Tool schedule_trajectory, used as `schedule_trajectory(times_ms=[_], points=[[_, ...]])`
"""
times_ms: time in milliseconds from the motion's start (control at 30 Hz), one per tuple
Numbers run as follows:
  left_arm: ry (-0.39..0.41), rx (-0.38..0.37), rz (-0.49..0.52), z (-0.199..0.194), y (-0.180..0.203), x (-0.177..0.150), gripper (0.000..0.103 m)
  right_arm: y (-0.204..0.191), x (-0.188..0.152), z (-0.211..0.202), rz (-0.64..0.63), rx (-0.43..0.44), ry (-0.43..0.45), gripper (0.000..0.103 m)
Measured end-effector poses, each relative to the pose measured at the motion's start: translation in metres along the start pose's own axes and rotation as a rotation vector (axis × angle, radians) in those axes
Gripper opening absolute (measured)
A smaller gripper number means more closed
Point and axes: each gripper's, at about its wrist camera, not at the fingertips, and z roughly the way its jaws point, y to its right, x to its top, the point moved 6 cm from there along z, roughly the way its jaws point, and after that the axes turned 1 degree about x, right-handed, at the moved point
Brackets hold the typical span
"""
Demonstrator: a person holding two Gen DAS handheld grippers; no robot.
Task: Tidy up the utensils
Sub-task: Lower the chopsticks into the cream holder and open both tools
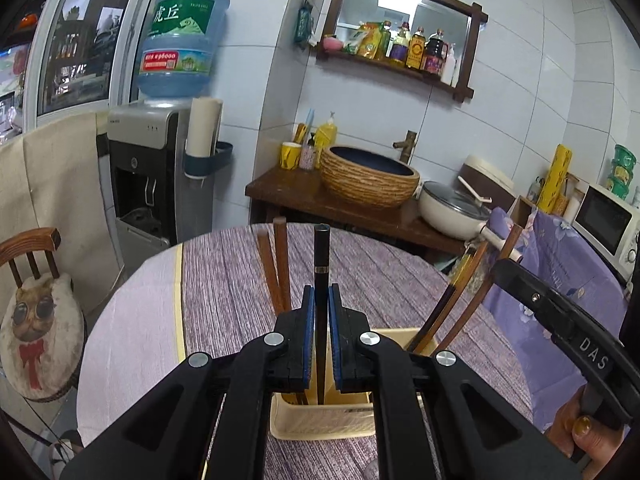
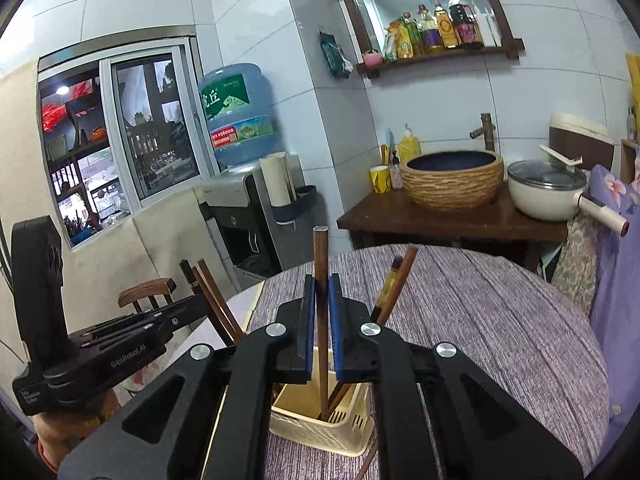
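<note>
Left gripper (image 1: 319, 304): nearest the left wrist camera; blue pads nearly closed, pinching a dark chopstick (image 1: 321, 256) at mid-shaft, upright, lower end going down into the holder.
Right gripper (image 2: 321, 300): nearest the right wrist camera; jaws nearly closed, gripping a brown chopstick (image 2: 321, 256), upright, tip sitting inside the holder.
Holder (image 1: 320, 420): cream plastic utensil basket, standing on the near part of the table, directly under both grippers; slotted wall showing in the right wrist view (image 2: 320, 424).
Table (image 1: 240, 280): round, purple striped cloth; paler cloth strip showing on its left side.
Already in holder, left side: two brown chopsticks (image 1: 280, 264) leaning away just left of the dark one.
Already in holder, right side: dark-and-yellow patterned chopstick (image 1: 460, 280) and another brown chopstick (image 1: 496, 276) leaning out to the right.
Progress: looking well along; several chopsticks are standing in the basket, both held ones are lowering in or nearly seated.
Left to do: judging that both grippers need opening and lifting clear; no loose utensils showing on the visible cloth, near edge hidden by the grippers, so cannot tell if more remain.
Risk: sticks are leaning loosely; pulling away sideways could tip the light basket.
Background: sink basin (image 1: 370, 178) and lidded pot (image 1: 452, 208) on the far counter, not involved.
</note>
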Motion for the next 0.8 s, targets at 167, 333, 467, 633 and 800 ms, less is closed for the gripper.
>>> schedule_trajectory(times_ms=[167,333,467,633,800], points=[[-0.018,0.006,0.001,0.006,-0.001,-0.006,0.008,0.008,-0.007,0.004,0.018,-0.018,-0.008,0.008],[-0.028,0.006,0.010,0.010,0.002,-0.011,0.008,0.011,-0.010,0.006,0.034,-0.003,-0.006,0.008],[-0.009,-0.007,0.002,0.002,0.002,-0.012,0.020,0.010,-0.012,-0.001,0.003,-0.023,0.015,0.021],[0.033,0.010,0.022,-0.019,0.002,-0.021,0.051,0.008,-0.019,-0.020,-0.017,-0.042,0.056,0.044],[0.014,0.008,0.000,-0.033,-0.007,-0.043,0.064,-0.002,-0.037,-0.041,-0.049,-0.037,0.056,0.046]])
